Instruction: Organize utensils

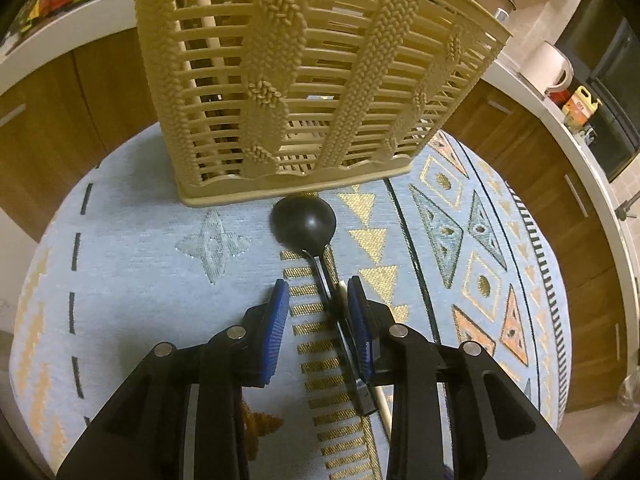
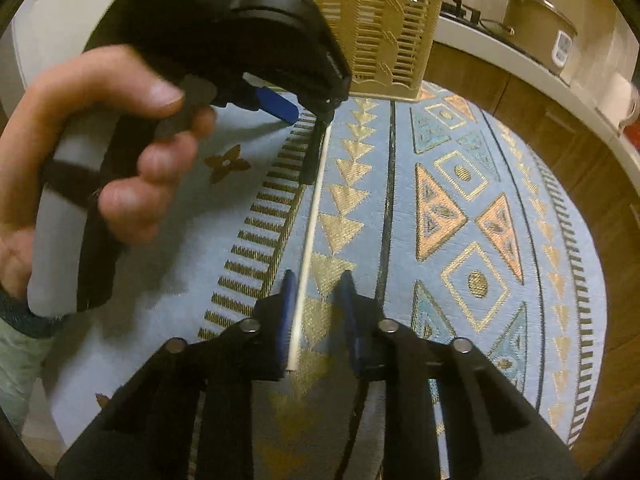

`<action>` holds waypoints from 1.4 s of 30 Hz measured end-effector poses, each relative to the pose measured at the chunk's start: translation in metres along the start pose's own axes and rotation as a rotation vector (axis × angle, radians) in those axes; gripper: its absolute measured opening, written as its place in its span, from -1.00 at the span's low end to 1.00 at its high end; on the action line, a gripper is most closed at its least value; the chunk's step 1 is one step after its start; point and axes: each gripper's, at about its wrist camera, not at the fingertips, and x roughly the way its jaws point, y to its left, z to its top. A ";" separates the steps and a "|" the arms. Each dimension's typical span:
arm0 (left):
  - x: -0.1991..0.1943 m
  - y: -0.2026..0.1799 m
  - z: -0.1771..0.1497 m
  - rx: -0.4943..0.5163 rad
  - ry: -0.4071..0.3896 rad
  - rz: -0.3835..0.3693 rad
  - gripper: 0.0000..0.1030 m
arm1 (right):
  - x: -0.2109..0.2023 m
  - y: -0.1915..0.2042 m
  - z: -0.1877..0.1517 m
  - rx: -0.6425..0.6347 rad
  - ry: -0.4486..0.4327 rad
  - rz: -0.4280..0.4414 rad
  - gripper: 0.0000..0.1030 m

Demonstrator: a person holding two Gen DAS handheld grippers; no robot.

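Patterned tablecloth (image 1: pixel 140 248): one basket (image 1: pixel 304 80), one black ladle (image 1: pixel 304 222), one white stick (image 2: pixel 310 240), possibly a chopstick. Left gripper (image 1: pixel 318 300) and right gripper (image 2: pixel 318 292) both open.

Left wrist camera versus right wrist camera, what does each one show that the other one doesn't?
Only the left wrist view shows the black ladle's round bowl lying just in front of the basket, and the left gripper open around the ladle's handle.

Only the right wrist view shows the person's hand holding the left gripper from outside, the pot on the counter, and the right gripper open, with the white stick against one finger.

Both show the beige basket, the patterned blue cloth and the stick.
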 end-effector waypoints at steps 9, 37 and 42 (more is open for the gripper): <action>0.001 -0.002 0.000 0.010 -0.012 0.039 -0.59 | -0.002 -0.019 -0.005 0.038 0.006 -0.030 -0.91; -0.037 0.016 -0.057 -0.065 0.018 -0.078 -1.00 | 0.002 -0.127 -0.001 0.339 0.059 0.141 -0.91; -0.040 0.015 -0.070 -0.070 0.044 -0.103 -1.00 | 0.008 -0.133 -0.001 0.359 0.089 0.165 -0.91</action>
